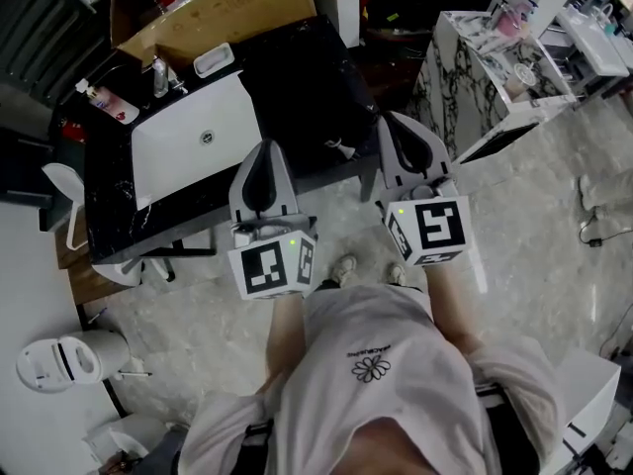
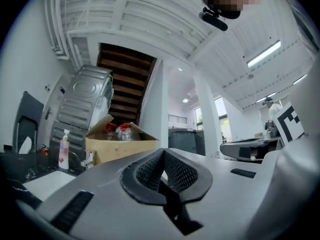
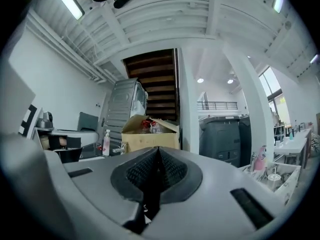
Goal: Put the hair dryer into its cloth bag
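**Both grippers closed and empty, no hair dryer in sight**

The grey two-jaw left gripper has its ribbed black pads pressed together with nothing between them. The matching right gripper is closed on nothing as well. In the head view the two are held side by side in front of the person, pointing roughly level and away from the body.

The hair dryer and its cloth bag appear in none of the three views, so I cannot tell where either one is. They are not on the visible surfaces or in the basin, nor on the stretch of floor the head camera takes in.

The nearest surface is a black, white-veined stone counter, with the gripper tips over its near edge. Set into it is a white rectangular sink with a chrome tap behind it. A white pump bottle with a pink label stands at the back left corner. Beyond the counter is an open brown cardboard box, and a pale marbled floor lies all around.

No packing step seems to be in hand; this looks like a neutral hold, either before the task starts or after it is done. If it is not yet begun, the next move would be to find the dryer and the bag and then open the jaws. One gripper would probably hold the bag's mouth open while the other takes the dryer by its handle.
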